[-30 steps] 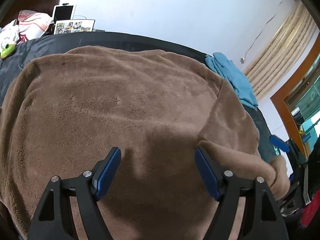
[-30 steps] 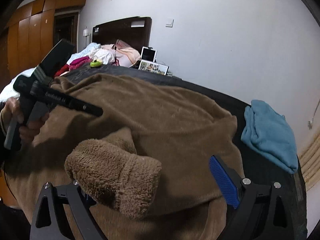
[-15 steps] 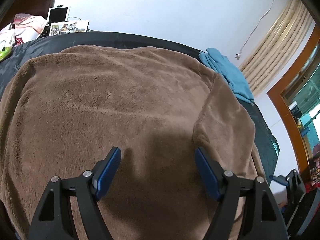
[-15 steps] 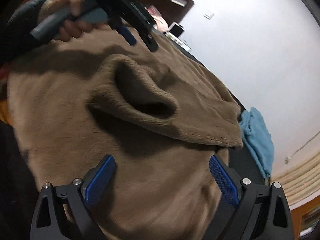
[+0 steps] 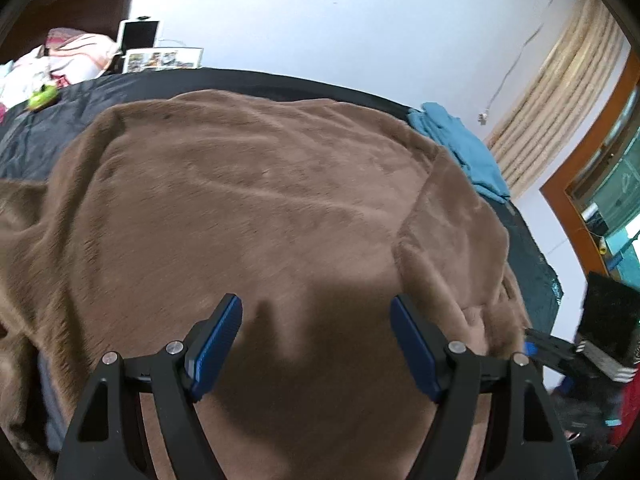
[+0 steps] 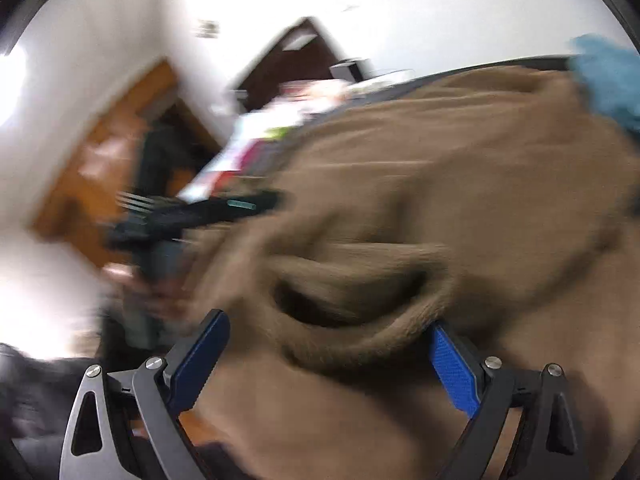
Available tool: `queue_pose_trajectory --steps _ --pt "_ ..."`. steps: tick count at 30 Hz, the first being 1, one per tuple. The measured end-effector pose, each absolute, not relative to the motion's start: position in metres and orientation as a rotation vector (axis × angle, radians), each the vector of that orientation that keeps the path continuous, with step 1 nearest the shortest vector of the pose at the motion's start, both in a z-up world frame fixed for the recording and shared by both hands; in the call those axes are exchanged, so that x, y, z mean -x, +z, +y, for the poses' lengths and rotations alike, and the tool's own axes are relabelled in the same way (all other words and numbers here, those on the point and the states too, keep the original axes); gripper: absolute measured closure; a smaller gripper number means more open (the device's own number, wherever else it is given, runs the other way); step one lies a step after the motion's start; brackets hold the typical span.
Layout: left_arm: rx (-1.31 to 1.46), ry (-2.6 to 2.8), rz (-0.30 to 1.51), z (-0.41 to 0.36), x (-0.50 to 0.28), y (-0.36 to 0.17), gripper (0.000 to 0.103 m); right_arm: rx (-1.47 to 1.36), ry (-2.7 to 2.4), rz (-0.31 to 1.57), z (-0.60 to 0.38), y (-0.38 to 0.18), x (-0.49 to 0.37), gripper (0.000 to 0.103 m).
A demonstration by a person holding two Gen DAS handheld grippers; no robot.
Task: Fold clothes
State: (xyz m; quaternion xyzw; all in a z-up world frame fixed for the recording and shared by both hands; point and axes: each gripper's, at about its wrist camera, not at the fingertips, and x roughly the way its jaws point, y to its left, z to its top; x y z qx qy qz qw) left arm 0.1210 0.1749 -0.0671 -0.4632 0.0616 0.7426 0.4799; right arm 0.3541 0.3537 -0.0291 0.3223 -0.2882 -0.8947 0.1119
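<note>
left hand-held gripper: black frame | blue ribbed pads | silver screws

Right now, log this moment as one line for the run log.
step: fold clothes | left gripper: open, over brown fleece garment | right gripper: open, at sleeve cuff, view blurred | teal cloth: beside garment

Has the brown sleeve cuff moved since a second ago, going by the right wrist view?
Yes. A second ago the brown sleeve cuff was lifted at the right gripper; now it lies on the brown garment, nearer the teal cloth.
</note>
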Motion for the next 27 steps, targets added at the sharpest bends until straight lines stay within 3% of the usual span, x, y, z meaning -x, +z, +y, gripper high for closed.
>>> queue_pose_trajectory --steps 3,6,12,21,27 --pt "1.17 1.793 0.115 0.158 -0.12 -0.073 0.023 -0.703 -2.476 -0.85 0.347 -0.008 -0.351 0.006" --pt "1.188 1.747 0.063 0.151 -0.121 -0.077 0.023 -0.641 -2.486 -0.823 0.354 -0.002 -0.352 0.006" --pt "1.213 1.644 -0.041 0.139 -0.123 -0.082 0.023 -0.753 -2.637 -0.965 0.378 -0.031 -0.36 0.006" --pt "1.209 1.605 -0.17 0.123 -0.125 -0.089 0.022 -1.067 -2.926 -0.758 0.378 -0.044 -0.362 0.006" --pt "1.235 1.584 -0.357 0.106 -0.113 -0.094 0.021 -1.122 -2.971 -0.712 0.381 -0.052 -0.361 0.006"
